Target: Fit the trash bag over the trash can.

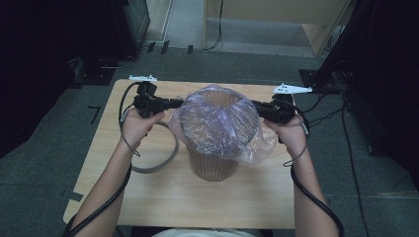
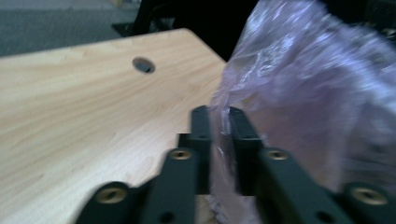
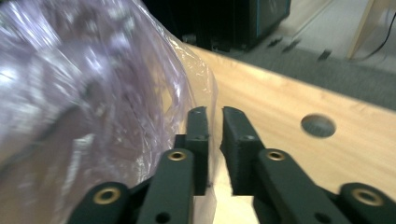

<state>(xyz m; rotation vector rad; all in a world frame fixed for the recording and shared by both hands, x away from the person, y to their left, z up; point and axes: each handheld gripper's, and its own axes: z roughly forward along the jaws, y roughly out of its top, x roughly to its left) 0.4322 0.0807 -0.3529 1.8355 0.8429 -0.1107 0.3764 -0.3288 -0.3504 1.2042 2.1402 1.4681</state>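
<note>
At center left of the high view, the left gripper [image 1: 170,103] clamps its 2 jaws on the purple plastic bag [image 1: 220,123]. The bag drapes over the ribbed bin [image 1: 212,165] at the center of the wooden table [image 1: 148,197]. At center right, the right gripper [image 1: 257,106] pinches the bag's opposite edge.

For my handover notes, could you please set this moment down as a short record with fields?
Work in hand: fitting a plastic bag over a ribbed bin
Left tool: jaws shut on the bag's edge at the bin's left side
Right tool: jaws nearly closed on thin bag film at the bin's right side
Bag: translucent, purplish, draped over the rim, crumpled
Bin: upright on the wooden table
Also on the table: a grey ring left of the bin
</note>
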